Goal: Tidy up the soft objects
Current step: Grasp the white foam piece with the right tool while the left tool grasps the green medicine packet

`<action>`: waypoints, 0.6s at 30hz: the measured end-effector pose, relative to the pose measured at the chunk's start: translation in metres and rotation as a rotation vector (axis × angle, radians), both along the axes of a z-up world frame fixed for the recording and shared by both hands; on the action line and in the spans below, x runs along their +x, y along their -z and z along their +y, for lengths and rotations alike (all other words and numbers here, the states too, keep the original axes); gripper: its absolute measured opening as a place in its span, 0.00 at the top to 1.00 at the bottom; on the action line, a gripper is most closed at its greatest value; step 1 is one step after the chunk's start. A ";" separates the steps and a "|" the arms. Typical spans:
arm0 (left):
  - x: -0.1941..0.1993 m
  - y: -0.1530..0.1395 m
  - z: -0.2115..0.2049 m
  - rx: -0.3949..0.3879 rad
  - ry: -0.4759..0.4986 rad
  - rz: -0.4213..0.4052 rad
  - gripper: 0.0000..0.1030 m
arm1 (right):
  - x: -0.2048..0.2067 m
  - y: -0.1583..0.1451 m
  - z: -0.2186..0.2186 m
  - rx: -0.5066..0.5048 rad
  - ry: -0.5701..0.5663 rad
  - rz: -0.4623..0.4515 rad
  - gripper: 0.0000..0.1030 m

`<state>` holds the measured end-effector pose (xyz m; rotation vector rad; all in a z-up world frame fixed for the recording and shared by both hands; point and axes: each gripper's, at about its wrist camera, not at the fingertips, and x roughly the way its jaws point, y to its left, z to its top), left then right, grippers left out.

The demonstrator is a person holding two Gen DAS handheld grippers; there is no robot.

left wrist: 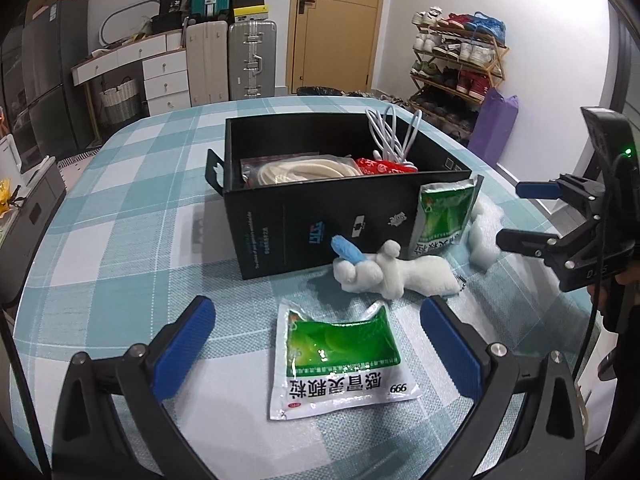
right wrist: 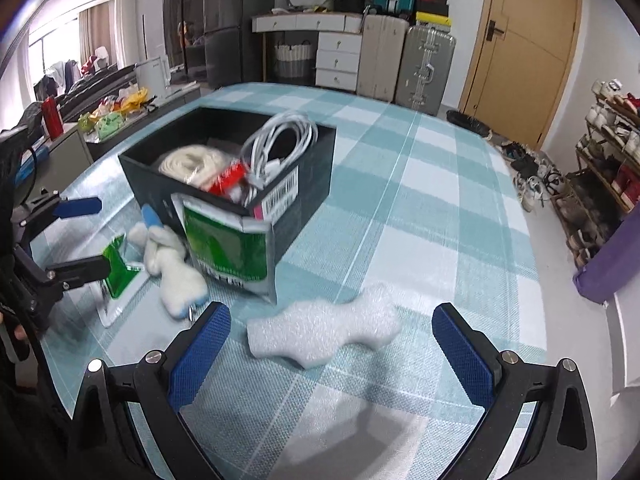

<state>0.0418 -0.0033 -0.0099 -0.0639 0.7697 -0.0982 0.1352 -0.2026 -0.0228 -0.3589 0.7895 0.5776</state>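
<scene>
Checked teal-and-white cloth (left wrist: 120, 240) covers the table, and on it stands a black open-topped box (left wrist: 312, 216). Inside the box lie a coil of cream rope in a clear bag (left wrist: 296, 170), a red packet (left wrist: 380, 168) and a bundle of white cable (left wrist: 394, 132) that rises above the rim. A white foam piece (right wrist: 324, 330) lies flat on the cloth near the box's corner, between the blue pads of the right gripper (right wrist: 332, 344), whose jaws stand wide apart with nothing in them. A white plush toy (left wrist: 394, 274) with a blue part lies on its side, touching the foot of the box's front wall. One green medicine sachet (left wrist: 440, 216) leans upright against the box's corner, just beside the toy. A second green sachet (left wrist: 340, 360) lies flat on the cloth, in front of the toy and apart from the box. The left gripper (left wrist: 316, 340) hangs over it with fingers spread wide on either side, holding nothing.
</scene>
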 end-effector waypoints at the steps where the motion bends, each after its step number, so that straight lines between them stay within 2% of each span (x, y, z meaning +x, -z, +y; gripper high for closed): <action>1: 0.000 0.001 0.000 0.001 0.003 0.005 0.00 | 0.001 0.003 0.000 -0.002 -0.001 0.008 0.01; 18: 0.007 0.003 0.002 -0.026 0.016 0.031 0.00 | 0.025 0.036 0.005 -0.031 0.012 0.095 0.01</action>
